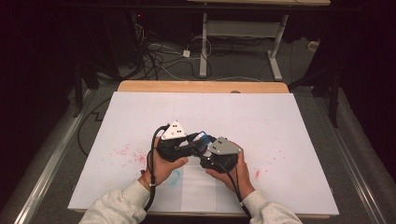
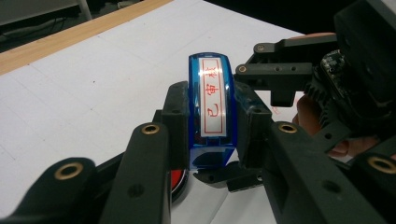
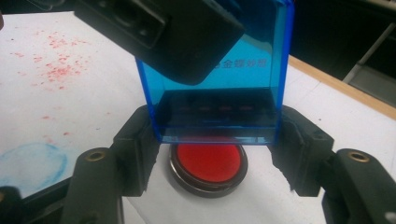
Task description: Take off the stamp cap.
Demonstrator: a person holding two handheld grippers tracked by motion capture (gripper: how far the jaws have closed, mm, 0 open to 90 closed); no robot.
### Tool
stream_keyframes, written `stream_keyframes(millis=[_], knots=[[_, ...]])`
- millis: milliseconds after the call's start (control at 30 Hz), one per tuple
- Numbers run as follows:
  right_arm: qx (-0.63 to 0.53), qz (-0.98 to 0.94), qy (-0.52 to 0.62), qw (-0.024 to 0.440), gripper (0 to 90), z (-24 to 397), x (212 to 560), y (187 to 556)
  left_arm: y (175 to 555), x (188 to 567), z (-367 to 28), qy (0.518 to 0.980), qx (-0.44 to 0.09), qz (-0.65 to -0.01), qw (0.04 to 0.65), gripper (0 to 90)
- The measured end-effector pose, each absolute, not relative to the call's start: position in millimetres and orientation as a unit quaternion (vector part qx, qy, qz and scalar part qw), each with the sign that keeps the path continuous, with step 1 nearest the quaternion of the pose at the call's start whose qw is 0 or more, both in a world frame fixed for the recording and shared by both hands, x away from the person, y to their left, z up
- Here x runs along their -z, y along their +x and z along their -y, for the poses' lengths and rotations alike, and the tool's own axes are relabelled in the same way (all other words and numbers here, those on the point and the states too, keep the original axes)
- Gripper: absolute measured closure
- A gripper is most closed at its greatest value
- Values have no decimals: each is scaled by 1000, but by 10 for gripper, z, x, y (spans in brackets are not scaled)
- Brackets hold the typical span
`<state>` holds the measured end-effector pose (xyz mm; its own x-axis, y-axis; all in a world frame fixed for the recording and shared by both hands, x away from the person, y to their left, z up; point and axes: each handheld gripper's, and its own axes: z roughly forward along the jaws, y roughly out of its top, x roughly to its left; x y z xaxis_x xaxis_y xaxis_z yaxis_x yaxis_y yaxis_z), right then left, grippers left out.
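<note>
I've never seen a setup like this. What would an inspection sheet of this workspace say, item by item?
Surface: white sheet on a wooden table.
Job's things: blue see-through stamp with a red-lettered label, held above a round red ink pad.
Clutter: red specks and a blue smudge on the sheet.
Grippers: left gripper shut on the stamp; right gripper jaws appear to press the stamp's base from both sides.
Cables: one black cable trails from each gripper; floor cables lie tangled beyond the table.
Surroundings: dark room, desk frame behind.
</note>
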<state>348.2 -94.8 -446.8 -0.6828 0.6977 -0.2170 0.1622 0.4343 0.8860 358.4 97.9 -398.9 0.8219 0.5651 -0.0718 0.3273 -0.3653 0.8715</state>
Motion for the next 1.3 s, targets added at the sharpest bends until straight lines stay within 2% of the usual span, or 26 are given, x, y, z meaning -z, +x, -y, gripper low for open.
stream_keyframes(millis=[133, 167, 433, 1133, 1300], knots=[[-453, -797, 270, 296, 368, 942, 4476, 3480, 3584, 3996, -978, 816, -119, -276, 494, 683], [-451, -795, 272, 300, 343, 941, 4479, 3480, 3579, 3995, -978, 815, -119, -277, 496, 683], [-445, -800, 266, 302, 394, 935, 4485, 3476, 3570, 3992, -974, 814, -118, -278, 497, 683], [-411, -820, 238, 321, 406, 928, 4482, 3433, 3579, 3988, -991, 816, -100, -278, 497, 683], [-395, -828, 235, 322, 406, 933, 4527, 3432, 3575, 3916, -1070, 807, -112, -279, 509, 683]])
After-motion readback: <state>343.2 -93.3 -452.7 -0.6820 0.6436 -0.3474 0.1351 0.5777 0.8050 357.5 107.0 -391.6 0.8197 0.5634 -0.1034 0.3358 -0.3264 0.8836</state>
